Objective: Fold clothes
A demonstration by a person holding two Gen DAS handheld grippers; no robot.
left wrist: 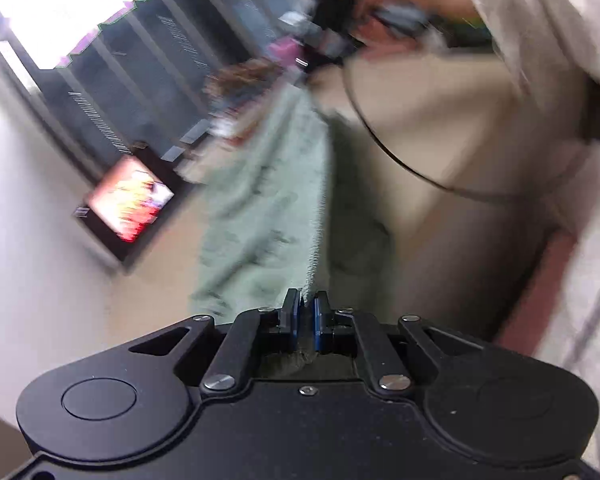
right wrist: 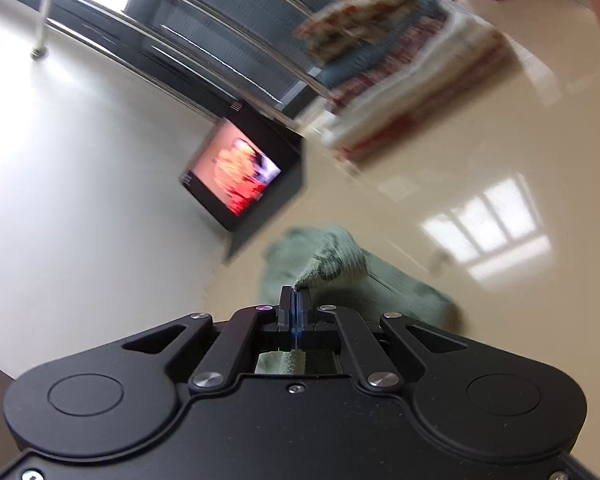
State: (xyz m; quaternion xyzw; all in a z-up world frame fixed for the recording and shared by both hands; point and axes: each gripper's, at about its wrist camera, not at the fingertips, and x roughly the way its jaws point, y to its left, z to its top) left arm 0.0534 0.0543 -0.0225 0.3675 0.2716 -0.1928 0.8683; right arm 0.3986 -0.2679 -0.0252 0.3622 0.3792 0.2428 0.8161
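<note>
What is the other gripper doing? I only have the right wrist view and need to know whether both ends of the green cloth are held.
Observer: The left gripper is shut on an edge of the same green cloth, which stretches away from it.
Operator: Where does the far end go?
Observer: Up toward a hand around the other gripper's dark body; it is blurred.
Operator: Anything near the cloth I can't see?
Observer: A dark cable curves just right of the cloth, across the person's beige clothing.
</note>
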